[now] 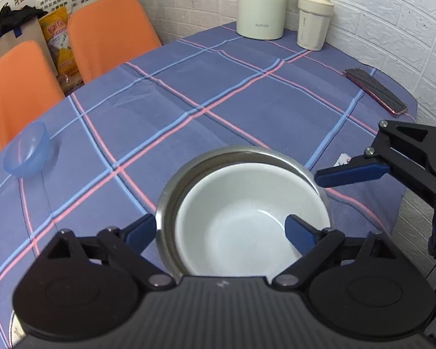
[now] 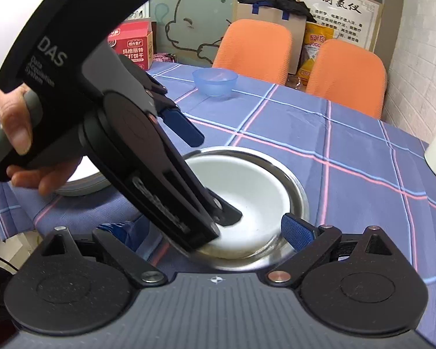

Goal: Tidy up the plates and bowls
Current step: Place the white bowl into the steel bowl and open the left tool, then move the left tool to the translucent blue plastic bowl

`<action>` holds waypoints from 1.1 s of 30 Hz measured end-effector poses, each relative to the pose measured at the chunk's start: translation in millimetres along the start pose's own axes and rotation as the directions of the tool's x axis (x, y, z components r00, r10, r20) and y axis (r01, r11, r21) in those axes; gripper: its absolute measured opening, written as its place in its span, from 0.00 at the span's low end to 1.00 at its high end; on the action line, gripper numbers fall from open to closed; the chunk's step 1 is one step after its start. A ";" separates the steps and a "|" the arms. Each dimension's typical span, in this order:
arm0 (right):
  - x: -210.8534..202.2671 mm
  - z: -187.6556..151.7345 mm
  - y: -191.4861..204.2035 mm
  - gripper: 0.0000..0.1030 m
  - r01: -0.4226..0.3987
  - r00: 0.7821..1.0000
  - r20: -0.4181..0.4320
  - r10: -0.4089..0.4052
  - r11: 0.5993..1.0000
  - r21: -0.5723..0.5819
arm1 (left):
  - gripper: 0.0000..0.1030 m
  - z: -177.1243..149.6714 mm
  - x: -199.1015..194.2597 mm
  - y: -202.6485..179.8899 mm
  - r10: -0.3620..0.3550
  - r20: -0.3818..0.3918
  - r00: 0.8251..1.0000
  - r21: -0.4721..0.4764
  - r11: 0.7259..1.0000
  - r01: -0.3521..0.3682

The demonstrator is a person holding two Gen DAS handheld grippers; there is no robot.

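A white bowl (image 1: pixel 247 218) sits nested in a steel bowl (image 1: pixel 171 192) near the worktop's (image 1: pixel 247 101) near edge. A plastic bowl (image 1: pixel 26 151) stands well apart by the left edge. A kettle (image 1: pixel 261 3) and cup (image 1: pixel 314 23) occupy the far corner, and a phone (image 1: pixel 375 90) lies along the right edge.

A white bowl (image 2: pixel 247 192) sits nested inside a steel bowl (image 2: pixel 290 174) at frame centre on the checked tablecloth (image 2: pixel 348 145). The left gripper (image 2: pixel 218 174), held by a hand (image 2: pixel 11 122) at left, straddles the bowls' near-left rim with its jaws spread. A blue bowl (image 2: pixel 215 81) stands at upper centre before two orange chairs (image 2: pixel 253 46).
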State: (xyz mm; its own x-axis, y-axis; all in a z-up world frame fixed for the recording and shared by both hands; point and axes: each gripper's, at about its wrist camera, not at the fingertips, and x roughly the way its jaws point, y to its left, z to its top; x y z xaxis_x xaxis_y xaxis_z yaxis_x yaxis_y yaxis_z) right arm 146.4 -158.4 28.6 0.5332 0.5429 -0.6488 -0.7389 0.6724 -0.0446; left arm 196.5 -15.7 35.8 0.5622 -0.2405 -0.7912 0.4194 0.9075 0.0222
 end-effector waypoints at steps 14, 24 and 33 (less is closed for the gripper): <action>-18.3 -9.5 -16.7 0.83 0.003 0.999 0.052 -0.009 0.994 0.111 | 0.91 -2.6 -21.9 23.3 0.080 0.050 0.996 -0.063 0.995 -0.077; 0.7 26.1 -31.9 0.83 0.008 0.997 0.073 -0.020 0.987 0.162 | 0.92 -9.3 -35.8 60.5 0.125 0.074 0.989 -0.117 0.986 -0.116; 44.3 74.7 -29.2 0.83 -0.016 0.999 0.036 0.013 0.996 0.087 | 0.92 -15.6 -40.5 105.1 0.149 0.088 0.985 -0.166 0.977 -0.133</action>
State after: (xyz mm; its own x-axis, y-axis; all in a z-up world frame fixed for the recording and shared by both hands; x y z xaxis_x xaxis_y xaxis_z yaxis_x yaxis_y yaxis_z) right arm 222.3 -116.4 57.9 0.5378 0.5695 -0.6217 -0.7087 0.7048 0.0326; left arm 206.6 94.8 60.7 0.6789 -0.1321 -0.7222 0.2169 0.9759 0.0254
